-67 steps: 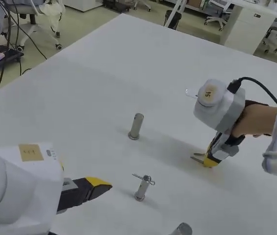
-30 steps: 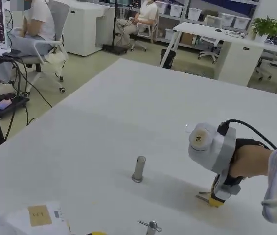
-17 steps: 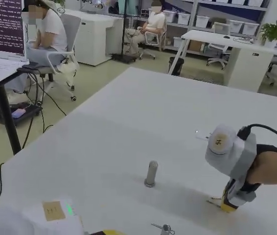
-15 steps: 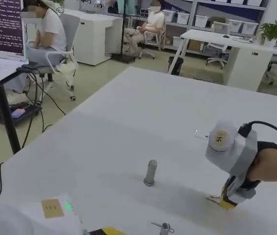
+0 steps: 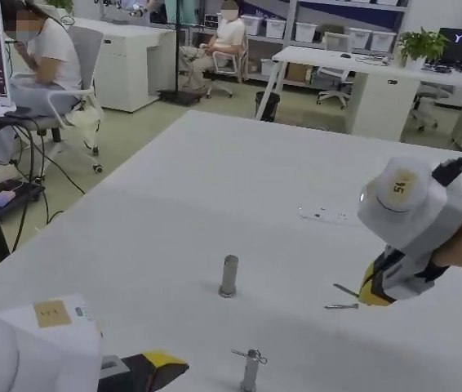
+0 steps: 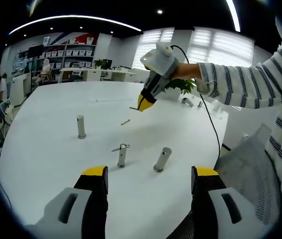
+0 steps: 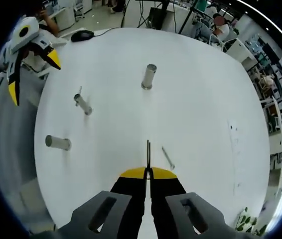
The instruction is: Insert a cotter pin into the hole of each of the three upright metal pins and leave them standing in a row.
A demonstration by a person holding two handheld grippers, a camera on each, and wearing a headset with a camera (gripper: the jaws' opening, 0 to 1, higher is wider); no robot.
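Note:
Three metal pins stand on the white table. The far pin (image 5: 228, 276) (image 6: 81, 126) (image 7: 148, 76) has a bare top. The middle pin (image 5: 250, 369) (image 6: 122, 155) (image 7: 82, 104) carries a cotter pin through its hole. The third pin (image 6: 163, 159) (image 7: 58, 143) is bare. My right gripper (image 5: 368, 296) (image 6: 142, 103) (image 7: 148, 172) hovers just above the table, shut on a cotter pin (image 7: 148, 149) (image 5: 345, 290) that sticks out forward. A loose cotter pin (image 5: 341, 307) (image 7: 168, 158) (image 6: 125, 121) lies under it. My left gripper (image 6: 151, 179) (image 5: 156, 369) (image 7: 31, 74) is open, near the table's front.
A small clear packet (image 5: 322, 215) (image 7: 234, 134) lies farther back on the table (image 5: 215, 180). Beyond the table's far and left edges are desks, office chairs and seated people. A person's striped sleeve (image 6: 240, 84) holds the right gripper.
The head camera has shifted. My right gripper has risen off the table with a cotter pin in its jaws, leaving one pin lying there. The metal pins have not moved.

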